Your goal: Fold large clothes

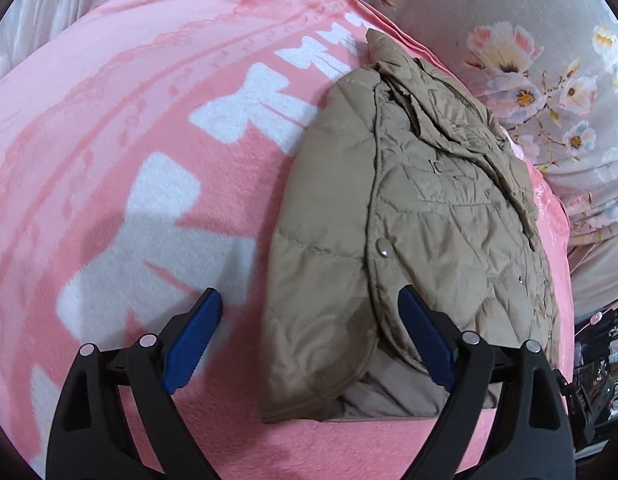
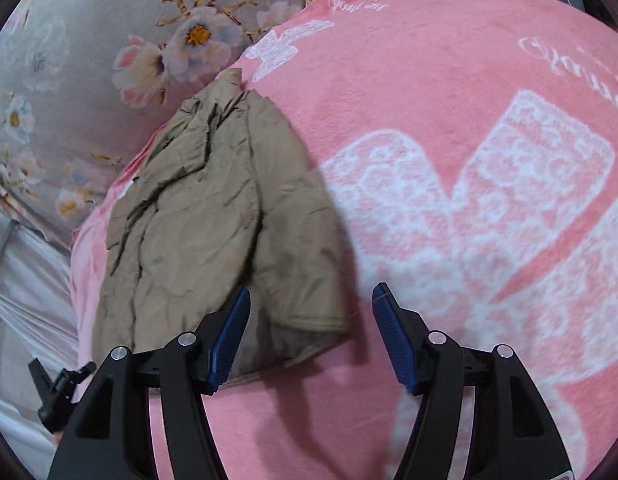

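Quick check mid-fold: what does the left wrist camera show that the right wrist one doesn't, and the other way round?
Only the left wrist view shows the jacket's metal snap button, the stitched front placket and a row of plain white bows on the blanket. Only the right wrist view shows the big lace-patterned bow, cursive lettering and the far side of the folded bundle. Both show the folded tan quilted jacket lying on the pink blanket, the grey floral bedding behind it, and open, empty jaws: left gripper, right gripper.
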### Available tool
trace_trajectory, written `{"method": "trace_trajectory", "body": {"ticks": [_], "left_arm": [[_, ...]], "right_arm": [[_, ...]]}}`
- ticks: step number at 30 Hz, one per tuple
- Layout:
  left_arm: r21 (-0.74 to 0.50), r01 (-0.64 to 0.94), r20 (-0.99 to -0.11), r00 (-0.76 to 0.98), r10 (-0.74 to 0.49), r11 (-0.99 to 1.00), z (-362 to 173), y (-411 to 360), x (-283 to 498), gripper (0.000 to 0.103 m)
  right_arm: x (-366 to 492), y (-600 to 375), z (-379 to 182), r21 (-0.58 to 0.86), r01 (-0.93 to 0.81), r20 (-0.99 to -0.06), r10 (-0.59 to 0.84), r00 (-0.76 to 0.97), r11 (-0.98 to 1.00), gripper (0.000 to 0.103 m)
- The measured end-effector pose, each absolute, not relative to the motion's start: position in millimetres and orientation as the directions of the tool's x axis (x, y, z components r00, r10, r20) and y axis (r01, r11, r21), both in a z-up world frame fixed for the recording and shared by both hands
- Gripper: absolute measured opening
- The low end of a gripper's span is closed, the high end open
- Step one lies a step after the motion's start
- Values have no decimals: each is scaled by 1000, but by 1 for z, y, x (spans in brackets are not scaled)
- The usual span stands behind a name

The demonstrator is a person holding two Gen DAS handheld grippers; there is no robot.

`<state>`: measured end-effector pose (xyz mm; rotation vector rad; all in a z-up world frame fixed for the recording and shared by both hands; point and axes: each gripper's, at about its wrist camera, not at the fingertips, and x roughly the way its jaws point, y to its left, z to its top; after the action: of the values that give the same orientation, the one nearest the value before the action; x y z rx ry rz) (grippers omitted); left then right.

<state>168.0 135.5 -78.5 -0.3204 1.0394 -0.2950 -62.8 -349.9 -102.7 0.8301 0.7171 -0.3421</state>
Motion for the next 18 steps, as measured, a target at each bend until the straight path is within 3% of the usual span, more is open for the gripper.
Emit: {"method": "trace_trajectory", "body": {"ticks": [5, 8, 10, 18], "left_arm": [[-393, 95, -807, 441, -392, 915, -77, 124, 164, 46], [-373, 101, -810, 449, -377, 922, -71, 119, 160, 15], [-386, 108, -797, 461, -390, 916, -65, 120, 157, 9], [-440, 160, -705, 548, -450, 884, -8, 144, 108, 4]], "right_arm": [[-50, -333, -103, 553, 511, -684, 8, 730, 658, 60], [-43, -332, -107, 540, 521, -688, -11, 726, 661, 22], [-42, -335, -110, 556, 519, -686, 6, 727, 649, 6], [-97, -322, -55, 523, 400, -584, -24, 811, 753, 3]]}}
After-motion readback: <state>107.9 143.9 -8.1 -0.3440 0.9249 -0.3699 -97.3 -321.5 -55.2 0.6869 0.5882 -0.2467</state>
